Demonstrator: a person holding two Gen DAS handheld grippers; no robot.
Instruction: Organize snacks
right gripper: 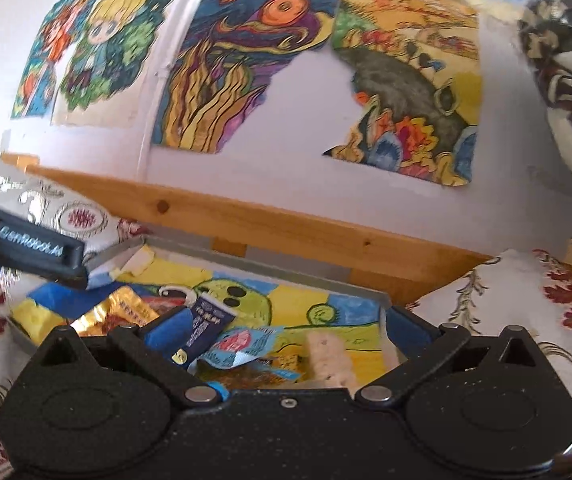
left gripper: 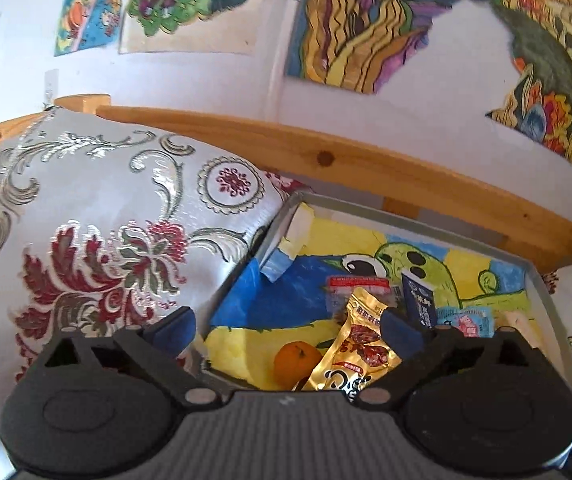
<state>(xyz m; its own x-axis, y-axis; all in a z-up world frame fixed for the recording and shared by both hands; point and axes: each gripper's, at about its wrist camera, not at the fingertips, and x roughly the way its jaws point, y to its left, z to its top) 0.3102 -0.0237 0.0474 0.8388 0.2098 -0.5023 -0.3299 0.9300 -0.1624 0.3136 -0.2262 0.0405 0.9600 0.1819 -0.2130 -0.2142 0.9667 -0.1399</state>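
Note:
A grey tray [left gripper: 406, 216] lined with a colourful drawing holds the snacks. In the left wrist view a gold packet [left gripper: 360, 344], an orange tangerine [left gripper: 296, 364], a red-and-white packet [left gripper: 358, 286], a dark blue packet [left gripper: 420, 300] and a light blue packet [left gripper: 466, 320] lie in it. My left gripper [left gripper: 286, 328] hovers open over the tray's near left part, holding nothing. My right gripper [right gripper: 286, 328] is open above the tray [right gripper: 269, 280]. The dark blue packet [right gripper: 205, 328] leans beside its left finger. A light blue packet [right gripper: 241, 344] and a beige cracker [right gripper: 332, 360] lie between its fingers.
Floral cushions flank the tray on the left [left gripper: 105, 240] and right [right gripper: 526, 300]. A wooden backrest rail [left gripper: 326, 152] runs behind, under a white wall with coloured drawings [right gripper: 245, 60]. The left gripper's body [right gripper: 37, 246] reaches in at the left of the right wrist view.

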